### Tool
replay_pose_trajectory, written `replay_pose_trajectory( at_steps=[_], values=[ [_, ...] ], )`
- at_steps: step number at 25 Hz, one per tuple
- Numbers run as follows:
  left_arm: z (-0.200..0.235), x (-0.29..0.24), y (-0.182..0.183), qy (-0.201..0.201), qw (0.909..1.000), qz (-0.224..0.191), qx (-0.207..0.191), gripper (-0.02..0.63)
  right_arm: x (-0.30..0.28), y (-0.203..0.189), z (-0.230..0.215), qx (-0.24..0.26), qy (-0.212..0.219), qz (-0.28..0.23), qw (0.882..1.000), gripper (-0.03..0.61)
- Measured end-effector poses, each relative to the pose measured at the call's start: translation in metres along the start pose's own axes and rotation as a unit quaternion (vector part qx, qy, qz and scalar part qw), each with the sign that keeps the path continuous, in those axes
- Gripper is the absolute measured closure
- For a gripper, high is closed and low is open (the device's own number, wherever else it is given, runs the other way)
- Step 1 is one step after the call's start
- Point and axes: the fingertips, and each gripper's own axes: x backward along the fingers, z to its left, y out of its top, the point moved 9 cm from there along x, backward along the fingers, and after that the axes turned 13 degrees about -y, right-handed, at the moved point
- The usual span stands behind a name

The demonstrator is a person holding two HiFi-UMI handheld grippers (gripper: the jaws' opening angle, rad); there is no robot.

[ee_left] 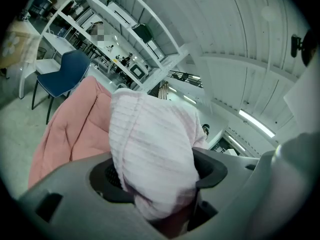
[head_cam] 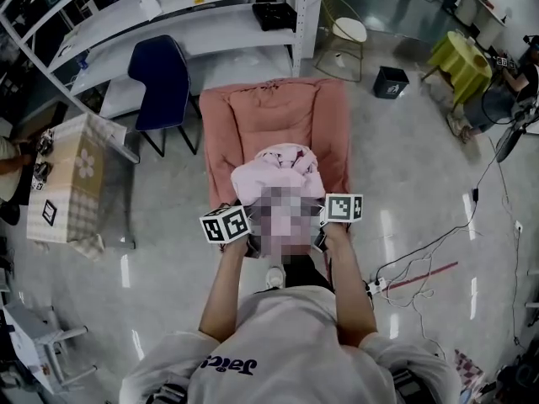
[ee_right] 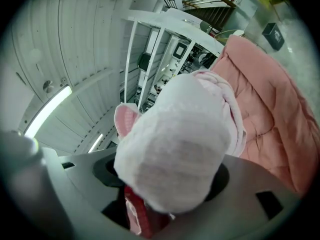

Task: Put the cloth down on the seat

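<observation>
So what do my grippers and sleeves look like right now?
The left gripper and right gripper each carry a white cube with black square markers. Their bodies are grey moulded plastic with dark recesses. The shirt is pale, with short sleeves and dark lettering.

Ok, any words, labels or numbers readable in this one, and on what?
"Jaics", as far as it reads: dark letters on the person's pale shirt.
Left marker cube, right marker cube: square patterns only, no letters.
Checked box: one square pattern, no letters.
Black bin: pale mark, too small to read.
Both gripper views: no text.
</observation>
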Motion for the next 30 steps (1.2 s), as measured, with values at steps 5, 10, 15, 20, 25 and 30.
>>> replay_pose_trajectory(
  at_steps=[5,10,15,20,25,30],
  values=[
    [0.023,-0.017,-0.006,0.015,0.9998,0.010,0.011,0.295,-0.013,0.008,-0.026,0.004,-0.008,0.011,1.000,0.288],
    [0.045,-0.030,-0.015,0.034,0.9991,0.020,0.015,0.299,-0.027,0.008,-0.052,-0.004,-0.018,0.016,1.000,0.288],
    [0.066,-0.041,-0.027,0.055,0.9979,0.034,0.001,0.299,-0.041,0.008,-0.076,0.007,-0.042,0.034,0.999,0.279],
    [0.091,-0.052,-0.040,0.062,0.9966,0.050,0.022,0.299,-0.052,0.007,-0.098,0.008,-0.065,0.053,0.996,0.275],
    [0.113,-0.059,-0.056,0.080,0.9938,0.069,0.034,0.299,-0.063,-0.003,-0.125,-0.009,-0.077,0.071,0.994,0.275],
    [0.133,-0.068,-0.068,0.103,0.9901,0.086,0.043,0.301,-0.076,-0.007,-0.150,-0.014,-0.088,0.087,0.992,0.270]
  ],
)
